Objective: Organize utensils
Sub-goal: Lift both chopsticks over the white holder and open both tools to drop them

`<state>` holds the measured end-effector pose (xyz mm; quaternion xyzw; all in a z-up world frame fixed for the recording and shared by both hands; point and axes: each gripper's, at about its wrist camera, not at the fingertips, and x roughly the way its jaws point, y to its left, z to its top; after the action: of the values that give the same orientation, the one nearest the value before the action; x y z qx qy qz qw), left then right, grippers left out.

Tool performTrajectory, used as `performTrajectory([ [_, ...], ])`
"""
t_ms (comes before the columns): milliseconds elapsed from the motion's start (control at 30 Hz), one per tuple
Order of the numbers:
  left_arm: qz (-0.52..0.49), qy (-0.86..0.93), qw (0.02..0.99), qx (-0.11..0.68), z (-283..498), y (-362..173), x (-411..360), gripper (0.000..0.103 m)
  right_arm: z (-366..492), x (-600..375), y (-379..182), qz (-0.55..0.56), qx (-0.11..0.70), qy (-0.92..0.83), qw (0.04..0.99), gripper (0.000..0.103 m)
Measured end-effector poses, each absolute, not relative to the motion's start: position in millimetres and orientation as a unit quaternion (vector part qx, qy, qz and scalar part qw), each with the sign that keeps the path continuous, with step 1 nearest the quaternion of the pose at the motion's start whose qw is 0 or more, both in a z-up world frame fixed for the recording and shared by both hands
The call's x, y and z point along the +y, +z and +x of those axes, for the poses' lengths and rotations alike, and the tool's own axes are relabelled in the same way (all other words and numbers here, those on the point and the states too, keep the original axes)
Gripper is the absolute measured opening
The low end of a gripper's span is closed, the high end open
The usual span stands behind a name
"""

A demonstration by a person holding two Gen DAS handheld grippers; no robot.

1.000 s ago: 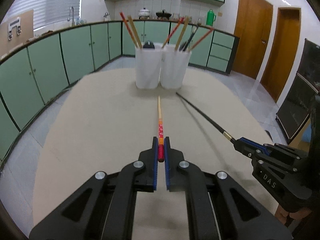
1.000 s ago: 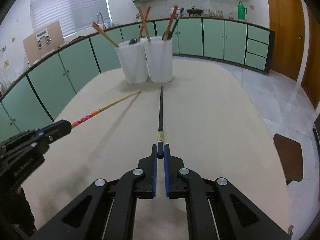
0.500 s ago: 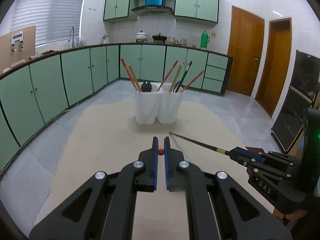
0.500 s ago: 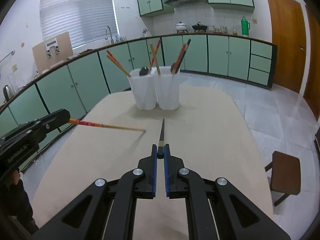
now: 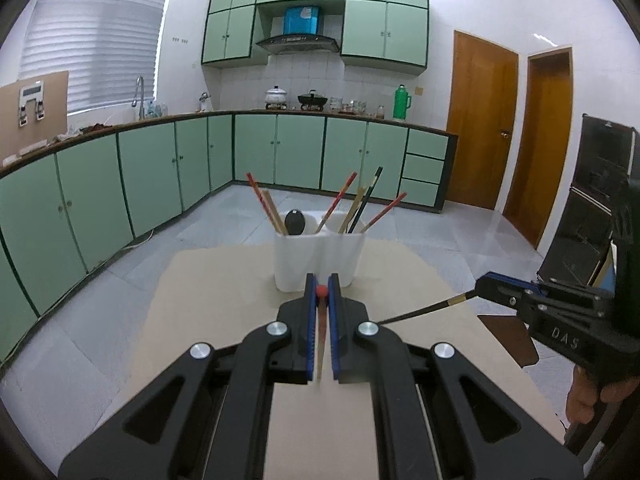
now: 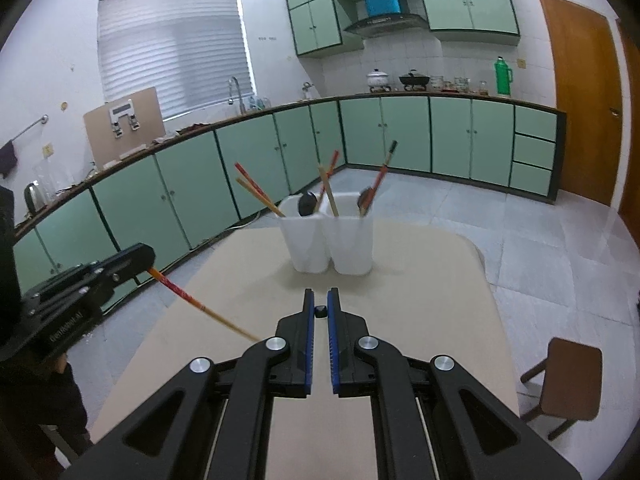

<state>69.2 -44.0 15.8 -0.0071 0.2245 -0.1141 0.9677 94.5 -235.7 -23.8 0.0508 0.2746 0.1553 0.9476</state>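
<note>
A light, stiff red-ended wooden chopstick is clamped at its butt by the left gripper, a slick black chopstick likewise by the right gripper.

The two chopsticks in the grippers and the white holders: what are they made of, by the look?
Red-ended chopstick: probably bamboo or wood, pale bare tip, painted grip. Black chopstick: glossy lacquer or plastic, gold band. Holders: translucent white, likely plastic.

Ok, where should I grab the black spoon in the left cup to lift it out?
By its rounded bowl, the only part of the black spoon showing above the left cup's rim. Come down from above, probably favouring its right side, since two chopsticks lean just left of it.
</note>
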Motion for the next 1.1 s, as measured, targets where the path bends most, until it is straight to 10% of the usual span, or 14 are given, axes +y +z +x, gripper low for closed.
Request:
performTrajectory([
  [1100, 0.014, -0.131, 0.986, 0.107, 148.8, 117.2, -49.2, 0.005, 177.5, -230.6, 118.1, 0.005, 0.179, 0.184, 0.966, 0.006],
])
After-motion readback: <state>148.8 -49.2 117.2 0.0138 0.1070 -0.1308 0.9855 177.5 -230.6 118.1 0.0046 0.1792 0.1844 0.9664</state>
